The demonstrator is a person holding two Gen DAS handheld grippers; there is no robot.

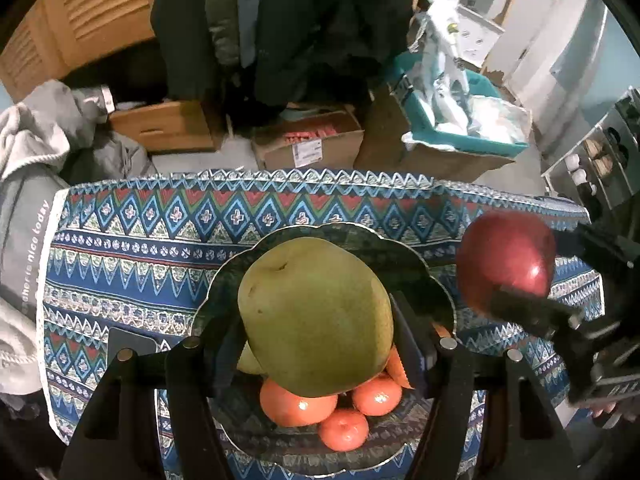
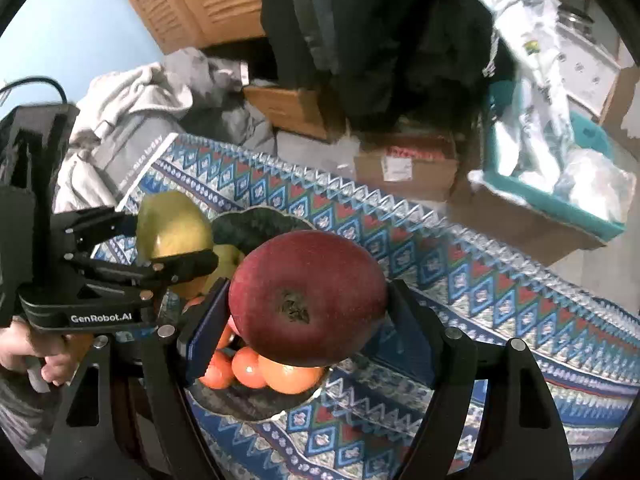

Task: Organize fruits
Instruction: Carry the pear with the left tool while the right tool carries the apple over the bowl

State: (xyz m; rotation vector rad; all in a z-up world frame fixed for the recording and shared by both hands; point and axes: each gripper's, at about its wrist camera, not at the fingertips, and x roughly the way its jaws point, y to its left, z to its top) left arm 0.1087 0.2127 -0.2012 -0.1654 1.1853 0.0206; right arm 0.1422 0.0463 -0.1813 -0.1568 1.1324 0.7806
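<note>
The left claw (image 1: 316, 344) is closed onto a large green pear (image 1: 316, 316), one finger pressed to each flank, the fruit sitting between the fingers and bulging forward past their tips. The pear is held above a dark scalloped plate (image 1: 424, 264) that rests on the counter (image 1: 132, 248), which is covered by a blue patterned cloth. Directly beneath the pear, three orange tangerines (image 1: 298, 406) lie clustered on the plate, touching one another; a second, smaller green fruit shows just behind the left finger, partly hidden. The right claw (image 2: 308, 316) is clamped on a red apple (image 2: 308, 296), its blossom end facing the camera, the blue-padded fingers (image 2: 208, 324) bearing on both sides. From the left wrist view the apple (image 1: 506, 260) hangs to the right of the plate, near its rim but apart from it, over the cloth. From the right wrist view the apple sits above the plate's near edge with the tangerines (image 2: 276, 372) below it, and the left claw (image 2: 176, 246) with its pear (image 2: 172, 224) is close beside on the left. A hand (image 2: 36, 356) grips that tool's handle. Cardboard boxes (image 1: 312, 144) and grey clothing (image 1: 44, 140) lie beyond the counter.
</note>
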